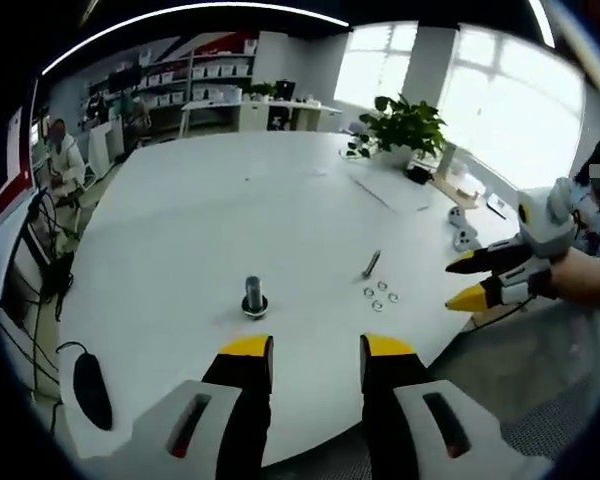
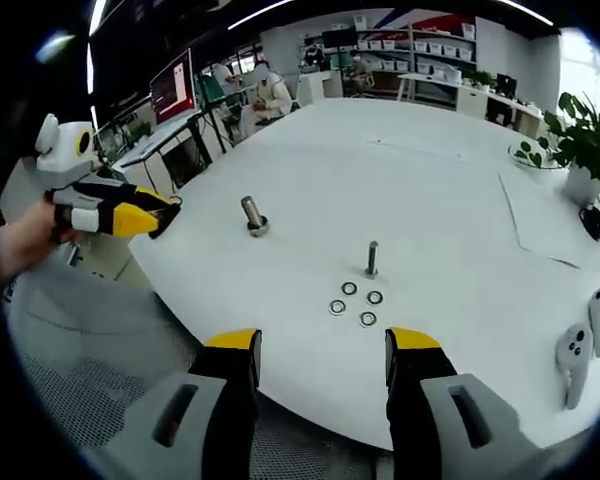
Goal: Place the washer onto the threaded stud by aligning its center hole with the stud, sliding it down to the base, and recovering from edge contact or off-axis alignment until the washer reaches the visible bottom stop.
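A thick dark threaded stud [image 1: 254, 296] stands upright on a round base on the white table [image 1: 230, 200]. It is just beyond my left gripper [image 1: 318, 350], which is open and holds nothing. Right of it a thin bolt [image 1: 371, 263] stands beside several small washers [image 1: 380, 295]. In the right gripper view the washers [image 2: 355, 302] lie loose in front of the thin bolt [image 2: 372, 258], with the thick stud [image 2: 252, 215] farther left. My right gripper [image 2: 325, 345] hangs open over the table edge near the washers. Each gripper shows in the other's view: right gripper [image 1: 456, 284], left gripper [image 2: 165, 212].
A potted plant [image 1: 405, 128] and a black item stand at the far side. Two white hand controllers [image 2: 580, 345] lie near the right edge. A black mouse with its cable [image 1: 90, 388] rests at the left. A person [image 2: 270, 95] sits behind the table.
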